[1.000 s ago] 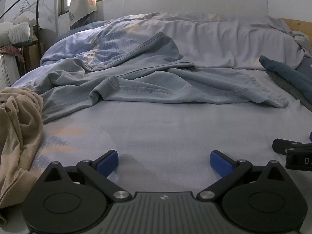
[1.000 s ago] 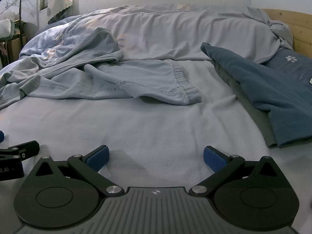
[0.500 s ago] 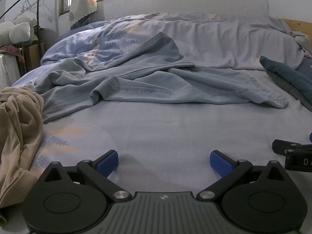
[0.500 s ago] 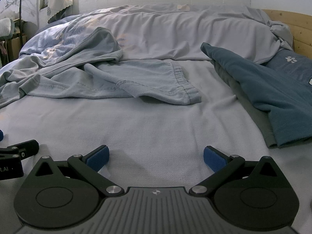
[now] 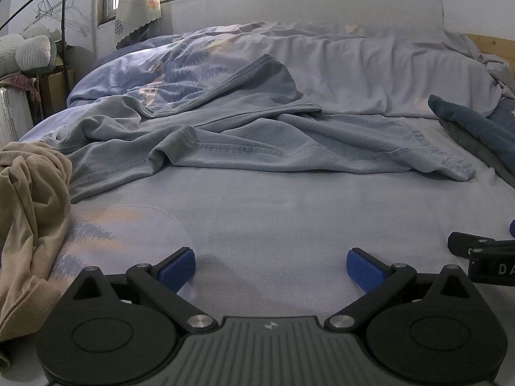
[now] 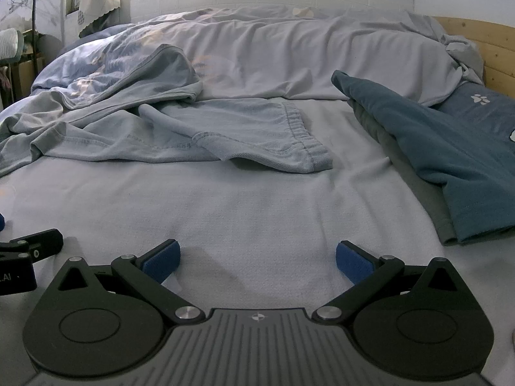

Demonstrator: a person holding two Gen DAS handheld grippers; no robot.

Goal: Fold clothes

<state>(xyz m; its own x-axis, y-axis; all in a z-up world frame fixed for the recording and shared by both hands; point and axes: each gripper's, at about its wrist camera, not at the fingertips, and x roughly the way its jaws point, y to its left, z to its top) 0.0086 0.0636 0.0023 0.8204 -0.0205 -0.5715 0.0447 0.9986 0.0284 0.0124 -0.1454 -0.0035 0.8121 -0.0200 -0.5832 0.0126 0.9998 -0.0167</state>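
Both the left gripper (image 5: 271,265) and right gripper (image 6: 256,259) rest low on the bedsheet (image 5: 289,212) with jaws spread and empty, seemingly poised to reach the crumpled light-blue shirt (image 5: 257,141) lying at twelve o'clock.

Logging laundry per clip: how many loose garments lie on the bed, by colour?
Light blue garment: 1
Tan garment: 1
Dark teal garment: 1
Grey garment under the teal one: 1
Total: 4
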